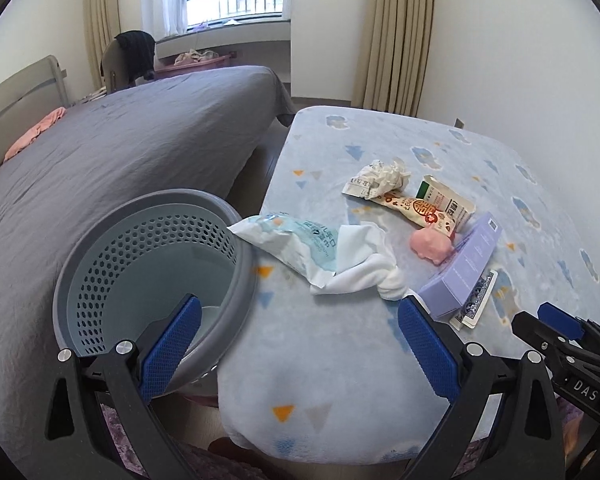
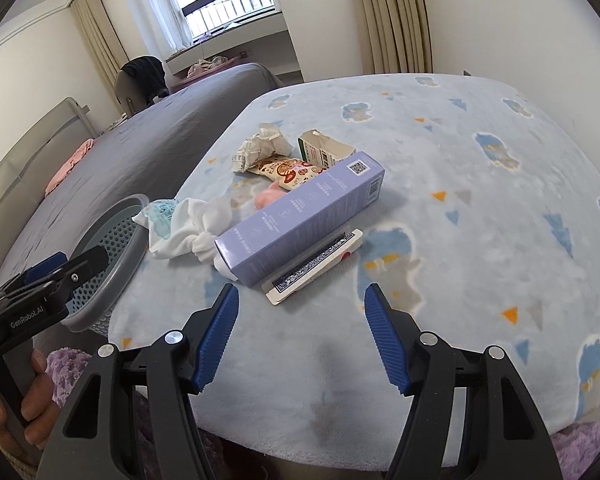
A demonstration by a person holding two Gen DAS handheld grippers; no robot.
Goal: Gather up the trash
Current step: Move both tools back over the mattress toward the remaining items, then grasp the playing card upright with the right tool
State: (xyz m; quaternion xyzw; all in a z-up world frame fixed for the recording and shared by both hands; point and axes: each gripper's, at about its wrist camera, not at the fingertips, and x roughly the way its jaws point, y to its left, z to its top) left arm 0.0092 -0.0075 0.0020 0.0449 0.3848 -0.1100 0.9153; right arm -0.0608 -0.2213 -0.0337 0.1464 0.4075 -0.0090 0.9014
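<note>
Trash lies on a light-blue blanketed table (image 1: pixel 332 344): a wet-wipe packet (image 1: pixel 288 240) overhanging a grey perforated bin (image 1: pixel 148 264), a white cloth (image 1: pixel 364 264), a pink lump (image 1: pixel 432 246), a snack wrapper (image 1: pixel 416 210), a small carton (image 1: pixel 446 198), crumpled paper (image 1: pixel 380 180), a purple box (image 2: pixel 300 216) and a playing-card pack (image 2: pixel 316 266). My left gripper (image 1: pixel 300 340) is open and empty above the table's near edge, between bin and box. My right gripper (image 2: pixel 300 336) is open and empty just before the card pack.
A grey bed (image 1: pixel 120 152) stands left of the table, with the bin (image 2: pixel 108 248) between them. A pink cloth (image 1: pixel 36 132) lies on the bed. Walls and curtains (image 1: pixel 396 36) stand beyond the table. A purple fuzzy fabric (image 2: pixel 68 368) is at the near edge.
</note>
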